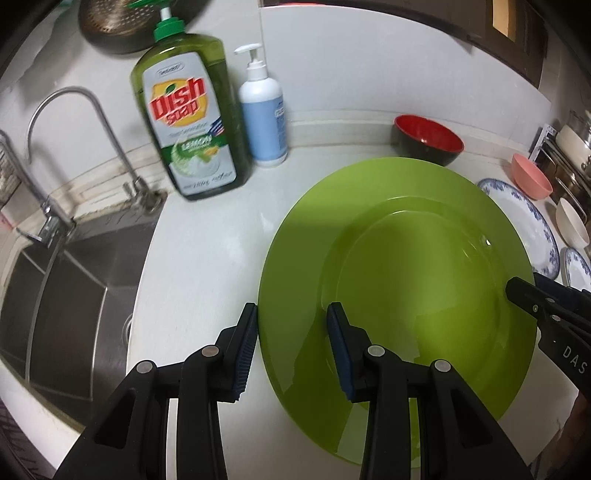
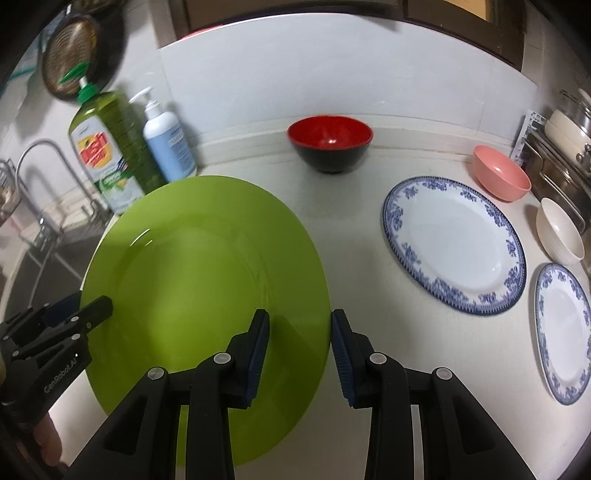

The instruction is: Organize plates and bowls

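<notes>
The left gripper [image 1: 291,332] stands wide, its two fingers astride the left rim of the green plate [image 1: 399,266], one finger outside the rim and one over the plate's face; neither pad is seen pressing it. The right gripper [image 2: 299,339] is just as wide, astride the plate's right rim, one finger over the plate and the other just off its edge. The green plate lies flat on the pale countertop [image 2: 343,229], near the front, between the two grippers.

To its right lies a large blue-patterned plate [image 2: 454,243], apart from the green one, and a smaller blue-patterned plate [image 2: 565,328] sits nearer and further right. A white bowl [image 2: 559,230] and a pink bowl [image 2: 500,177] stand along the right edge, before a metal rack [image 2: 554,155] of cookware. A red-and-black bowl [image 2: 330,142] stands far back against the low ledge of the wall.

On the far left stand a green dish soap bottle [image 1: 188,122] and a white pump bottle [image 1: 263,118], side by side. Left of them a curved faucet [image 1: 74,147] rises over a steel sink [image 1: 66,295]. A round strainer [image 1: 114,22] hangs on the white wall above.
</notes>
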The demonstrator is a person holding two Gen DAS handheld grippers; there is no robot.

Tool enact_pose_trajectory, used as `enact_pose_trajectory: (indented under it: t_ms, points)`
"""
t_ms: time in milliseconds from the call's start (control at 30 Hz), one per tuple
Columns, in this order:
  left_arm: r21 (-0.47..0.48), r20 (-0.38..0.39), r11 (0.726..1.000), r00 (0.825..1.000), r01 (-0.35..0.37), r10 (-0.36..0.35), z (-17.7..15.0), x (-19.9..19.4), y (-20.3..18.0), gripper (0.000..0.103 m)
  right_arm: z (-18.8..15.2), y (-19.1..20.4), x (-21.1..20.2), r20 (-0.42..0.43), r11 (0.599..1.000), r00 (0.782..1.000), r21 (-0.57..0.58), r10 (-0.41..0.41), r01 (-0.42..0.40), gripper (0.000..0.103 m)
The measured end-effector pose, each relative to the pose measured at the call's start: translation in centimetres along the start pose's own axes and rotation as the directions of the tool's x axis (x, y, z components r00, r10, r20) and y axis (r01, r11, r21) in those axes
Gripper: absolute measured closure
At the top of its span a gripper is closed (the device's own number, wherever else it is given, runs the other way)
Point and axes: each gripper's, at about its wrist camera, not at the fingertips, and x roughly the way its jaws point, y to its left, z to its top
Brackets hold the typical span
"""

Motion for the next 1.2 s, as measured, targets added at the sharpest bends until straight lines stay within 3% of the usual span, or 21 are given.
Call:
enact_pose_trajectory:
  t_ms: [533,1000,1200]
  points:
    - [-0.003,-0.12,1.0,0.993,0.022,-0.022,-5.6,1.0,1.0,0.065,-5.0,0.8,0.5,-0.121,1.0,0.992,-0.002,-0.014,0.014,0.068]
    - [0.042,-0.166,0.996,0.984,0.072,-0.064,-6.7,2.3,0.5,0.065,-6.4,0.5,0.8,-0.15,0.997,0.987,0.036,-0.059,0.065,0.068]
    - [0.062,-0.162,0.994,0.983,0.091,-0.08,-6.9,2.3,0.4,0.06,-6.7,0.5,0.8,-0.152,0.996,0.987,0.059,-0.059,0.069,0.067]
